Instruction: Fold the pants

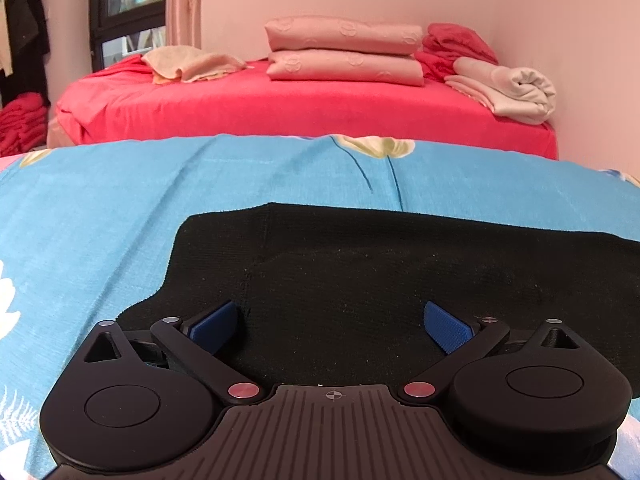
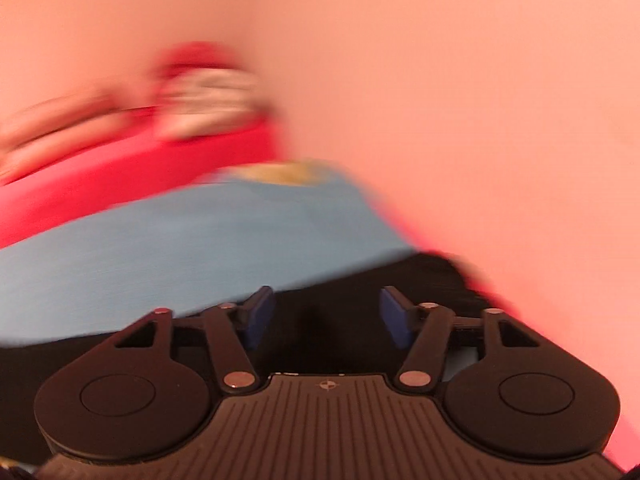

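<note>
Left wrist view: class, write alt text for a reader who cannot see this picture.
An open left gripper hovers low over black pants lying flat on a blue floral sheet. Behind it, a red bed against a pink wall holds two stacked pink pillows and folded towels.

Motion-blurred view, right gripper (image 2: 327, 314) jaws apart over black pants (image 2: 340, 276), blue sheet (image 2: 180, 240) beyond

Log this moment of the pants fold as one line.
left gripper: open over black pants | right gripper: open, view blurred | pants flat on blue sheet
</note>
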The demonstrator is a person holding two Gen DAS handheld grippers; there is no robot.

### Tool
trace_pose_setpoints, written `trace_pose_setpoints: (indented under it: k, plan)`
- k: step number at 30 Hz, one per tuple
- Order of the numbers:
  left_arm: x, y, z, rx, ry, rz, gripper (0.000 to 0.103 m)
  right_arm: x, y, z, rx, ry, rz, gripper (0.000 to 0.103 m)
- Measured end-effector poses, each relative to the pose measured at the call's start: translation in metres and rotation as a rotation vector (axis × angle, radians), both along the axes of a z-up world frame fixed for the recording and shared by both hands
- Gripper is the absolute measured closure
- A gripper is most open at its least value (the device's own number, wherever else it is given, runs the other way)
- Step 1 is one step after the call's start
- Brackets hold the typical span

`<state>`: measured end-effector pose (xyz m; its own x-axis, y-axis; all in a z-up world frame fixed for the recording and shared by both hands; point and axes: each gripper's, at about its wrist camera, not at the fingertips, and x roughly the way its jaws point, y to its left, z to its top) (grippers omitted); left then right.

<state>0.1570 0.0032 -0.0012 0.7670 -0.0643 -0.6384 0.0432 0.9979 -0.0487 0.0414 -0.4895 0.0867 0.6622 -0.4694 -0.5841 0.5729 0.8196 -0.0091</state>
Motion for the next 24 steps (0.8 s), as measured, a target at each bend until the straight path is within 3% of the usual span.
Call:
trace_pose_setpoints:
  k: [2,5,6,7,9,13,14,17,18,20,21,22,24]
  plan:
    - [0.0,-0.001,0.0,0.004,-0.004,0.002,0.0,0.001,-0.032,-0.01,0.044,0.007,-0.054,0.046]
    - [0.0,-0.002,0.0,0.007,-0.006,0.005,0.0,0.009,-0.048,-0.029,0.091,0.018,-0.042,0.044]
    - [0.0,-0.002,-0.001,0.009,-0.007,0.006,0.0,0.011,-0.044,-0.033,0.077,0.009,-0.04,0.056]
    - [0.0,-0.003,-0.001,0.009,-0.007,0.006,0.0,0.012,-0.04,-0.034,0.06,-0.002,-0.022,0.08]
    - [0.0,-0.003,-0.001,0.009,-0.008,0.007,0.0,0.018,-0.033,-0.029,-0.001,0.018,-0.011,0.095]
    - [0.0,-0.003,-0.001,0.012,-0.009,0.007,0.0,0.013,-0.052,-0.008,0.053,-0.124,-0.044,0.095]
    - [0.0,-0.003,-0.001,0.013,-0.009,0.008,0.0,0.016,-0.056,-0.009,0.062,-0.122,-0.061,0.095]
    - [0.0,-0.003,-0.001,0.014,-0.006,0.007,0.0,0.033,-0.057,-0.036,0.009,0.007,-0.082,0.094]
    - [0.001,-0.003,0.0,0.016,-0.001,0.003,0.0,0.034,-0.054,-0.04,-0.028,0.017,-0.083,0.09]
    - [0.001,-0.002,0.006,0.021,0.012,-0.003,0.0,0.032,-0.052,-0.032,-0.034,0.017,-0.111,0.067]
    - [-0.002,-0.002,0.01,0.019,0.003,-0.014,0.0,0.028,-0.05,-0.025,-0.035,0.014,-0.125,0.047]
    - [-0.005,-0.002,0.015,0.019,-0.015,-0.028,0.0,0.024,-0.046,-0.017,-0.064,0.008,-0.144,0.038]
    - [-0.009,-0.004,0.026,0.024,-0.059,-0.052,0.0,0.01,-0.03,0.0,-0.144,-0.024,-0.146,0.035]
